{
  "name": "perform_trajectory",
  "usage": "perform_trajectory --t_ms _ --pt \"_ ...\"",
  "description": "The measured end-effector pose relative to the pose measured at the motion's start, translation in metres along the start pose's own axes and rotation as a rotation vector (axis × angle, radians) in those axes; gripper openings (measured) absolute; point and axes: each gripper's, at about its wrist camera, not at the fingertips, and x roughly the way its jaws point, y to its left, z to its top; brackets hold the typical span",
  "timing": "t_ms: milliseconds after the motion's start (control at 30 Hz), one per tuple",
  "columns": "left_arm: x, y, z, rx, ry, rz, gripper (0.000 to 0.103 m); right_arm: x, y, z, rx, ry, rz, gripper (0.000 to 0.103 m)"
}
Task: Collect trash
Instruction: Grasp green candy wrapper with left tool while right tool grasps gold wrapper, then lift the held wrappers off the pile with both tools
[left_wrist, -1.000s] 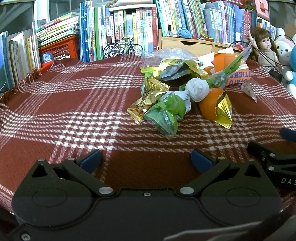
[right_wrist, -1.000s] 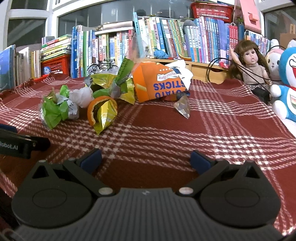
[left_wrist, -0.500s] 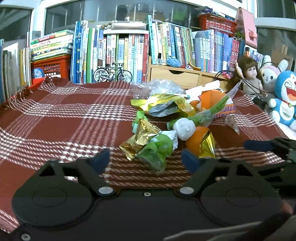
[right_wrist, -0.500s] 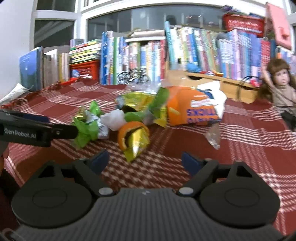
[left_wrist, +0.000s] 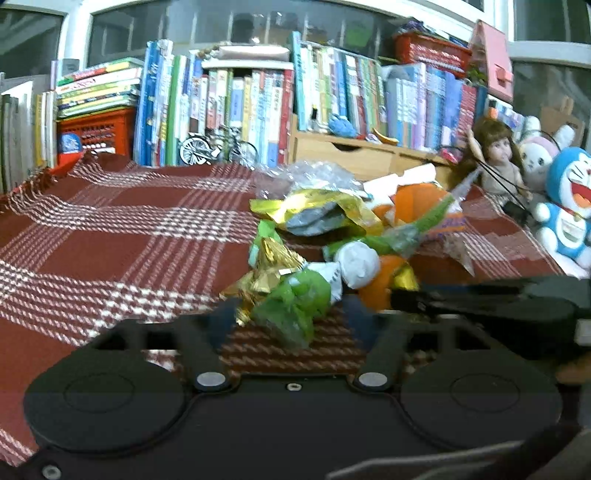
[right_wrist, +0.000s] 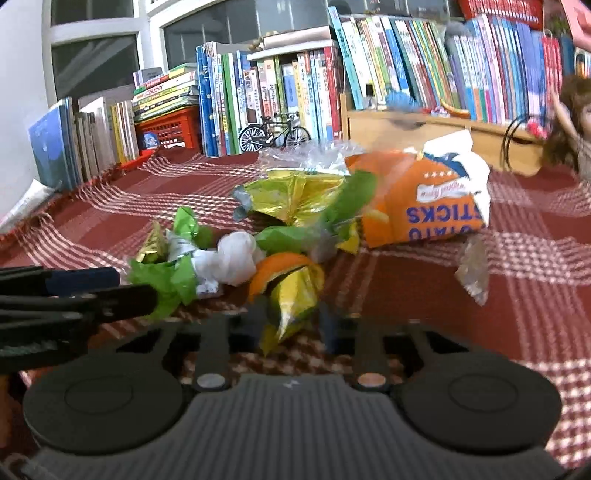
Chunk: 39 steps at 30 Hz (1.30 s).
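Observation:
A heap of trash lies on the red plaid cloth (left_wrist: 110, 240). My left gripper (left_wrist: 295, 317) straddles a green and gold wrapper (left_wrist: 291, 302); its jaws are opening and the pads stand off it. My right gripper (right_wrist: 293, 317) is closing its jaws on an orange and gold wrapper (right_wrist: 291, 291), which fills the gap between the fingers. Behind these lie a white paper wad (right_wrist: 236, 258), a gold foil bag (right_wrist: 291, 195) and an orange potato sticks bag (right_wrist: 424, 206). The left gripper's fingers (right_wrist: 110, 288) show at the left of the right wrist view.
A scrap of clear plastic (right_wrist: 472, 266) lies right of the heap. Along the far edge stand rows of books, a toy bicycle (right_wrist: 273, 131), a red basket (left_wrist: 96, 129) and a wooden drawer box (left_wrist: 351, 155). A doll (left_wrist: 498, 162) and a blue plush toy (left_wrist: 569, 206) sit at the right.
Both grippers have moved forward into the heap. The right jaws have narrowed from wide open onto the orange and gold wrapper. The green wrapper now lies between the left fingers.

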Motion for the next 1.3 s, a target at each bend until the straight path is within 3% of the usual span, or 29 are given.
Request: perform_trajectory --t_ms 33,67,100,167,300,467,533,700,767,800,933,1000,1133,1300 --pt "0.002 0.001 0.0 -0.011 -0.02 0.004 0.084 -0.002 0.002 -0.001 -0.004 -0.005 -0.008 0.026" --pt "0.003 0.002 0.0 -0.018 -0.024 0.004 0.075 -0.005 0.003 -0.002 -0.012 -0.015 -0.013 0.026" --pt "0.005 0.002 0.001 -0.024 -0.008 0.002 0.058 -0.008 0.003 -0.004 -0.017 -0.022 -0.015 0.025" --pt "0.008 0.004 0.0 -0.046 0.025 -0.006 0.035 -0.017 0.001 -0.006 -0.012 -0.031 -0.016 0.025" --pt "-0.001 0.01 -0.004 -0.08 0.044 -0.042 0.025 -0.035 -0.008 -0.01 0.006 -0.057 -0.03 0.023" --pt "-0.021 0.011 -0.006 -0.076 0.068 -0.147 0.026 -0.046 -0.016 -0.012 0.003 -0.057 -0.056 0.024" --pt "-0.027 0.01 -0.008 -0.067 0.072 -0.173 0.033 -0.048 -0.019 -0.014 0.003 -0.049 -0.063 0.024" --pt "-0.031 -0.005 -0.011 -0.003 0.04 -0.14 0.067 -0.049 -0.024 -0.021 0.018 -0.025 -0.067 0.029" --pt "-0.029 -0.011 -0.01 0.011 0.034 -0.14 0.07 -0.05 -0.025 -0.024 0.017 -0.018 -0.068 0.036" --pt "-0.027 -0.013 -0.01 0.017 0.032 -0.139 0.07 -0.051 -0.026 -0.025 0.015 -0.016 -0.071 0.047" --pt "-0.033 -0.027 -0.008 0.073 -0.024 -0.098 0.072 -0.054 -0.029 -0.028 0.011 -0.012 -0.085 0.06" --pt "-0.041 -0.033 -0.008 0.116 -0.05 -0.115 0.076 -0.056 -0.031 -0.03 0.012 -0.016 -0.093 0.063" --pt "-0.037 -0.036 -0.004 0.119 -0.019 -0.184 0.076 -0.056 -0.034 -0.032 0.02 -0.01 -0.09 0.065" --pt "0.002 -0.038 -0.003 0.091 0.078 -0.123 0.077 -0.056 -0.032 -0.035 0.021 -0.011 -0.086 0.066"
